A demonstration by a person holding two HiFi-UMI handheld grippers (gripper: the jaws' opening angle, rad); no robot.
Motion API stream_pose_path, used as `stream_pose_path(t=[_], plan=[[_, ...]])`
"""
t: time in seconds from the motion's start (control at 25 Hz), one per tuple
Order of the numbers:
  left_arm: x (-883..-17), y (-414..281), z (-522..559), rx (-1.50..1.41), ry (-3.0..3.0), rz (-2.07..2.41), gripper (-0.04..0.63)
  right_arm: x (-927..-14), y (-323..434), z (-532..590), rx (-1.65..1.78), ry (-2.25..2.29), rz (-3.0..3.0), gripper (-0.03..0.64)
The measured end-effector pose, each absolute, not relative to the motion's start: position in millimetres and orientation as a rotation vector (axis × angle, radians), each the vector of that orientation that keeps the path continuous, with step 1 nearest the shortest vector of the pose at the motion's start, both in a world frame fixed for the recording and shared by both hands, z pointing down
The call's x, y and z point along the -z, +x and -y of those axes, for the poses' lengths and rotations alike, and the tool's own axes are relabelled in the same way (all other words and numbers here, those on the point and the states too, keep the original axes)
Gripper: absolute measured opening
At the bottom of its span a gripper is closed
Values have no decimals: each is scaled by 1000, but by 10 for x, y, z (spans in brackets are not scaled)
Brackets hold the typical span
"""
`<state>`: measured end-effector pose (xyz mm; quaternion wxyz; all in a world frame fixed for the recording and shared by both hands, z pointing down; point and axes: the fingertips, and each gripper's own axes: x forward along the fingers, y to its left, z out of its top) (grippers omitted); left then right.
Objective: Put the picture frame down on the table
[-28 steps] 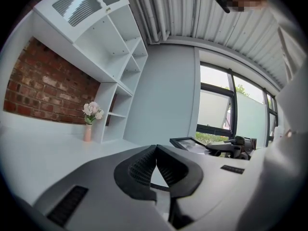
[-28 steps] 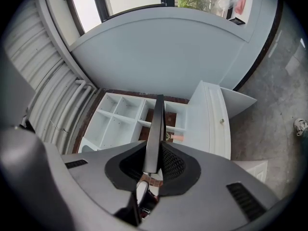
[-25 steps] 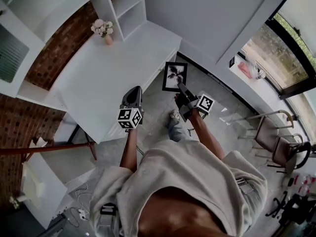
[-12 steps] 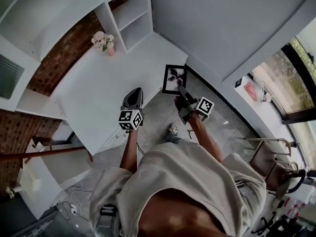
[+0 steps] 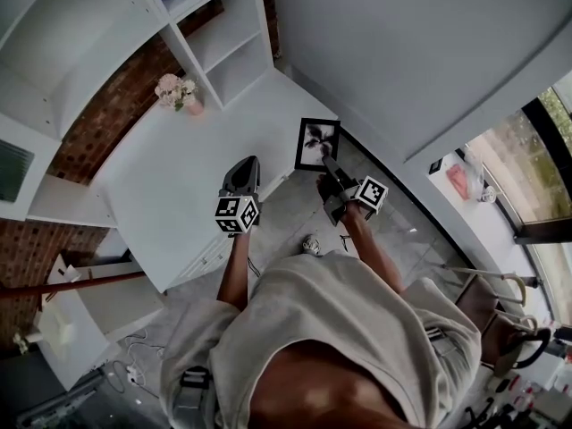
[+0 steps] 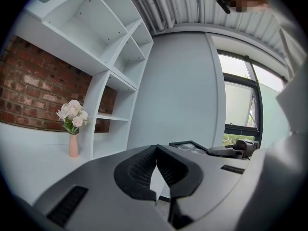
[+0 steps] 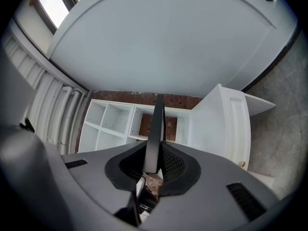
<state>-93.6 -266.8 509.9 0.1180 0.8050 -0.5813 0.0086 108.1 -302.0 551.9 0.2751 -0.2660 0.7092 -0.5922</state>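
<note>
A black picture frame (image 5: 316, 144) with a white mat and a dark print hangs in the air just off the white table's (image 5: 179, 177) right edge. My right gripper (image 5: 327, 162) is shut on the frame's lower edge. In the right gripper view the frame (image 7: 156, 129) shows edge-on, pinched between the ribbed pads. My left gripper (image 5: 242, 173) hovers over the table's near corner, shut with nothing in it. In the left gripper view the frame (image 6: 190, 146) lies to the right, beyond my left gripper (image 6: 156, 154), whose pads are pressed together.
A pink vase of pale flowers (image 5: 180, 93) stands at the table's far side against a brick wall. White shelving (image 5: 210, 25) rises behind the table. Grey floor (image 5: 295, 213) lies under my arms. Chairs (image 5: 500, 302) stand at the right by a window.
The head view has swung, so the table and shelves sit further into view. Both grippers and the held frame keep nearly the same places.
</note>
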Motion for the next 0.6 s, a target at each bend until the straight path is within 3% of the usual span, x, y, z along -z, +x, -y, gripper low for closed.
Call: stream_pose_path(t=[0.6], plan=[[-5184, -705, 3142, -50, 2327, 1747, 15, -5734, 1206, 3548, 1646, -678, -1888, 66]])
